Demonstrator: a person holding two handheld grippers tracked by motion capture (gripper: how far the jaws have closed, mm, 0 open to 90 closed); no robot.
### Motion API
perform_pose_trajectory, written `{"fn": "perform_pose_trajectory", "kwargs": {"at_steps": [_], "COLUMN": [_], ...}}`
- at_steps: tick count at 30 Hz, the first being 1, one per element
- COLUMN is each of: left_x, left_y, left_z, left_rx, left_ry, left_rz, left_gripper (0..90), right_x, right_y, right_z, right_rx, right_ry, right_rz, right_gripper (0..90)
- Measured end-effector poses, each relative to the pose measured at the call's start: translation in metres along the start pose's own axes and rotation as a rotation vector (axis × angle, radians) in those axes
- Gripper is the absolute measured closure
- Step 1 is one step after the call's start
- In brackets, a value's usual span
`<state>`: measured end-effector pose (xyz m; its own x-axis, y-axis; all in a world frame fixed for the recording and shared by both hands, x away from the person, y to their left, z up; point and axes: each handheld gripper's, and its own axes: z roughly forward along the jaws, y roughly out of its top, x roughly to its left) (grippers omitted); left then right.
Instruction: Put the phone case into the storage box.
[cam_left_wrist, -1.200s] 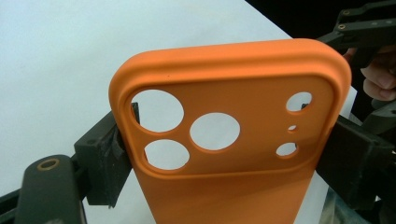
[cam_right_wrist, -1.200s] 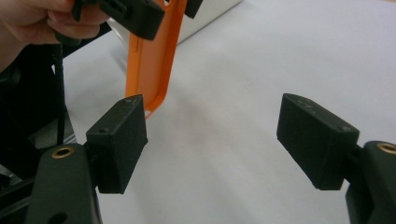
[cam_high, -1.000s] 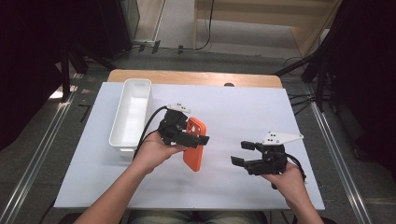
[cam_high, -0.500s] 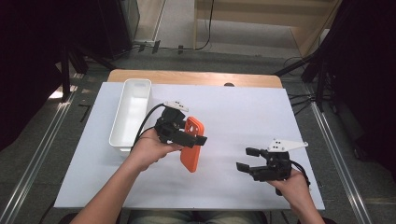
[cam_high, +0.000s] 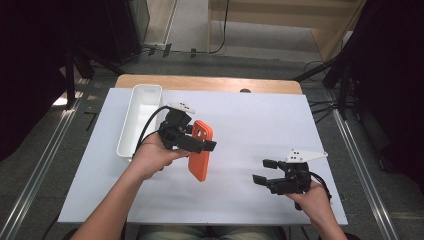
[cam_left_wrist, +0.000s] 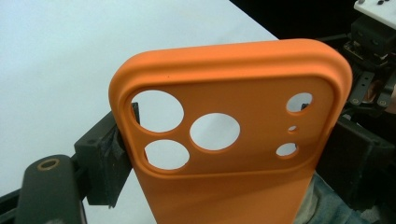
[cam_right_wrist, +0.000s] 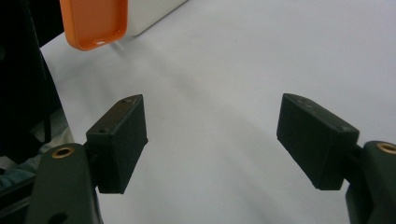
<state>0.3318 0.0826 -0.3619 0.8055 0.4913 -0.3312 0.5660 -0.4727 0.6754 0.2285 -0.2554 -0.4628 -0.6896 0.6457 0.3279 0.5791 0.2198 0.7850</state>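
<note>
we hold the case across its width in our left gripper, jaws clamped on its two long edges, so it hangs lifted off the table, just right of the bin. gripping the sides probably leaves the camera holes clear. right of the case and well apart, our right gripper waits low with jaws spread wide and nothing between them, likely ready to help.

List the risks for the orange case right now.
1. The left gripper holds the orange phone case only by its side edges near the camera cutouts; soft walls might flex and slip free.
2. The right gripper is open and apart, so nothing backs up a drop onto the table.
</note>
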Motion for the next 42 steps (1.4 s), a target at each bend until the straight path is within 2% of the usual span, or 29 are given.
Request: {"fn": "perform_pose_trajectory", "kwargs": {"at_steps": [19, 26, 42], "left_x": [0.009, 0.014, 0.024], "left_y": [0.004, 0.005, 0.006], "left_z": [-0.029, -0.043, -0.073], "left_rx": [-0.013, -0.040, -0.080], "left_ry": [0.037, 0.047, 0.076], "left_rz": [0.027, 0.011, -0.032], "left_gripper": [14.6, 14.6, 14.6], "right_x": [0.000, -0.001, -0.003], "right_y": [-0.002, -0.003, -0.004], "right_z": [0.003, 0.003, 0.005], "right_rx": [0.010, 0.011, 0.049], "right_ry": [0.001, -0.006, -0.022], "right_rz": [-0.005, -0.009, 0.020], "right_gripper": [23.2, 23.2, 23.2]}}
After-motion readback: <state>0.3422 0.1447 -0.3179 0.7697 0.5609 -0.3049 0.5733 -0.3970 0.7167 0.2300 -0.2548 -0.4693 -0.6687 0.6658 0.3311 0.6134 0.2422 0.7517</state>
